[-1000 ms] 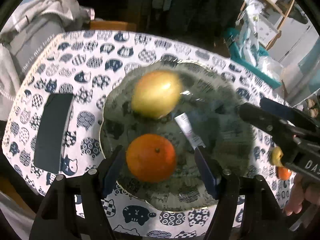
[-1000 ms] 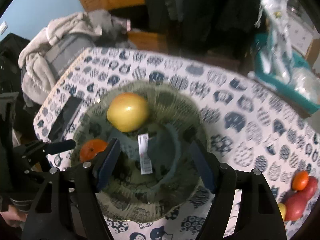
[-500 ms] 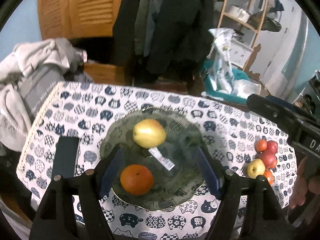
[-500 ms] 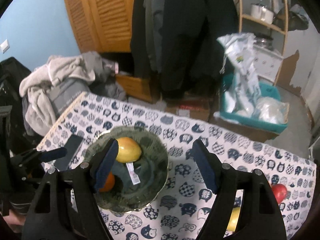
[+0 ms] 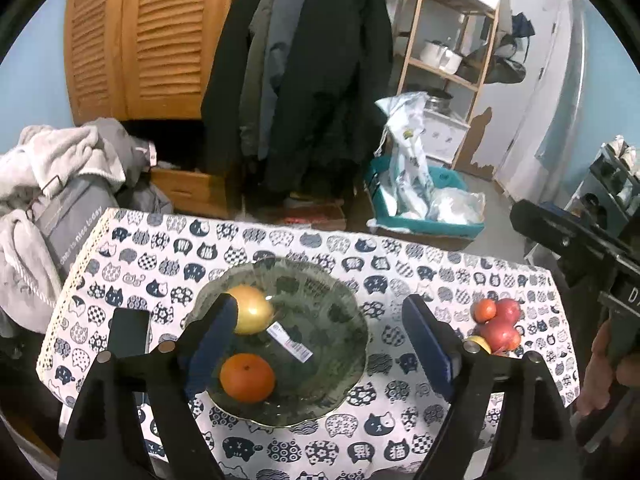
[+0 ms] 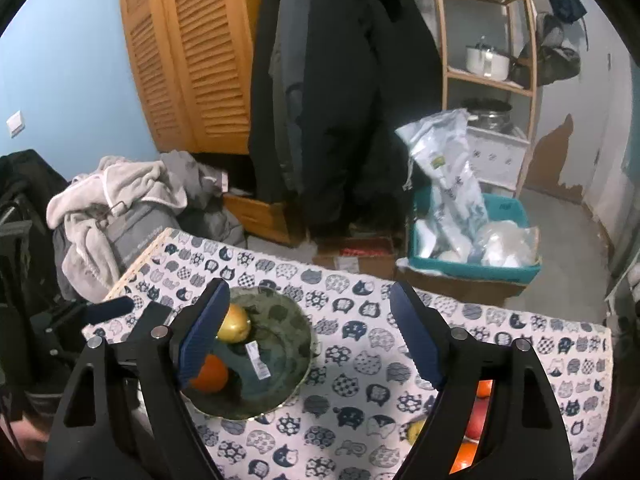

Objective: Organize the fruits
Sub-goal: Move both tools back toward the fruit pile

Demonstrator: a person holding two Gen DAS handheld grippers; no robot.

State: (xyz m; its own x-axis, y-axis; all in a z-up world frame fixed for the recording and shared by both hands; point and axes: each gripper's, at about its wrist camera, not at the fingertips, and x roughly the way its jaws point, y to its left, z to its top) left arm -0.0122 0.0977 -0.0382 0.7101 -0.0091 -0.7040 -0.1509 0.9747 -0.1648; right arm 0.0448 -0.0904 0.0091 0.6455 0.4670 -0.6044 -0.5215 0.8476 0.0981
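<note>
Both your grippers have climbed away from the table, and much more of the room shows now than a second ago. Your left gripper (image 5: 316,332) is empty, jaws opening; same for your right gripper (image 6: 308,332). On the cat-print tablecloth (image 5: 400,268), the glass plate (image 5: 344,352) holds an orange (image 5: 248,377) and a yellow apple (image 5: 254,314), with a label (image 5: 289,340) beside them. More fruit (image 5: 498,322) sits piled near the right edge. A dark phone (image 5: 128,332) lies left of the plate. Behind: louvred wooden doors (image 5: 140,36), hanging coats (image 5: 316,72), a teal bin (image 5: 424,216).
</note>
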